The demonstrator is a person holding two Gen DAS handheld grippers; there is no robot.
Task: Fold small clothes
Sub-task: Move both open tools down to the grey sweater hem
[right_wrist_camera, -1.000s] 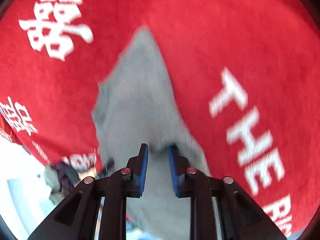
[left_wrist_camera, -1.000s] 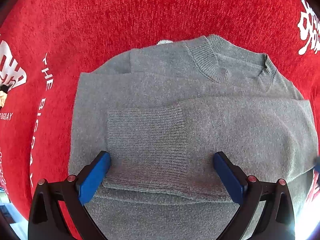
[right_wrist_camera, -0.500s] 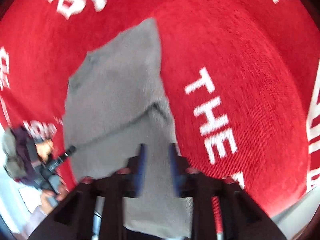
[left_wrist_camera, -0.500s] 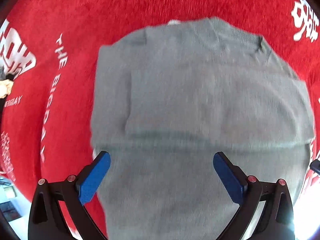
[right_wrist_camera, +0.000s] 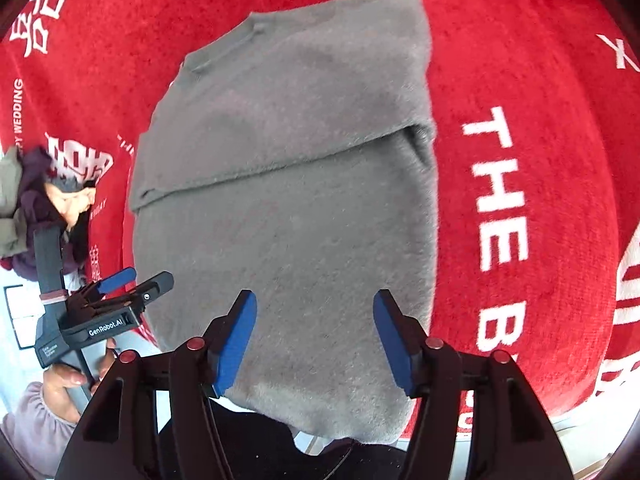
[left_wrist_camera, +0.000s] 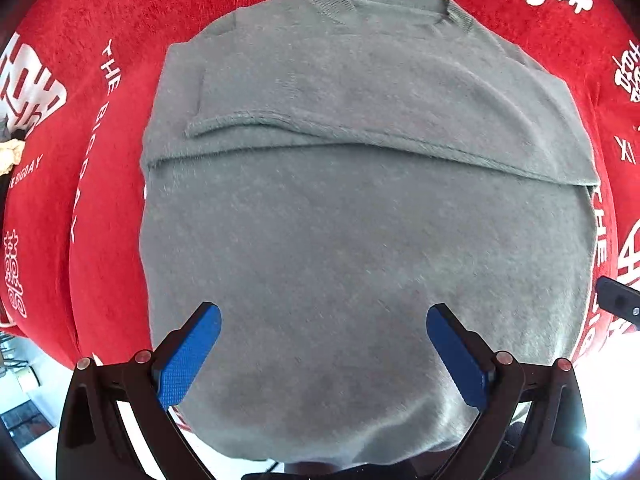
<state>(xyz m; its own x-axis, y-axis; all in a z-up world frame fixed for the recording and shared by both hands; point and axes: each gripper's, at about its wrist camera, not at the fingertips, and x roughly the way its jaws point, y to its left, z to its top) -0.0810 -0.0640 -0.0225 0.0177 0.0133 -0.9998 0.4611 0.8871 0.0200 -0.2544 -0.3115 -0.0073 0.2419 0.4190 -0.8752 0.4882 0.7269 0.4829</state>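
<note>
The grey sweater (left_wrist_camera: 360,240) lay flat on the red cloth (left_wrist_camera: 100,240), collar (left_wrist_camera: 384,0) toward 12 o'clock in the left wrist view, both sleeves folded across the chest so that a sleeve edge ran from about 9 to 3 o'clock over the body. A second earlier the ribbed cuff of one sleeve filled the middle of that view; it had since slid up and out of the centre, and the plain lower body of the sweater now took its place, with the hem hanging off the near edge at 6 o'clock.

The left gripper (left_wrist_camera: 324,344) hovered over the lower body with its blue pads (left_wrist_camera: 188,360) spread wide, holding nothing, the same spread as in both earlier frames.

The right gripper (right_wrist_camera: 312,332) had changed most. A second ago its pads were pinched close together on grey fabric; half a second ago they were blurred but still narrow. Now the pads (right_wrist_camera: 236,340) stood well apart over the hem, nothing between them.

In the right wrist view the sweater (right_wrist_camera: 288,208) ran from 12 to 6 o'clock, the left gripper (right_wrist_camera: 120,292) at 9 o'clock just beside its edge. White lettering (right_wrist_camera: 500,200) crossed the cloth (right_wrist_camera: 520,80) at 3 o'clock. A heap of clothes (right_wrist_camera: 24,208) sat at 9 o'clock.
</note>
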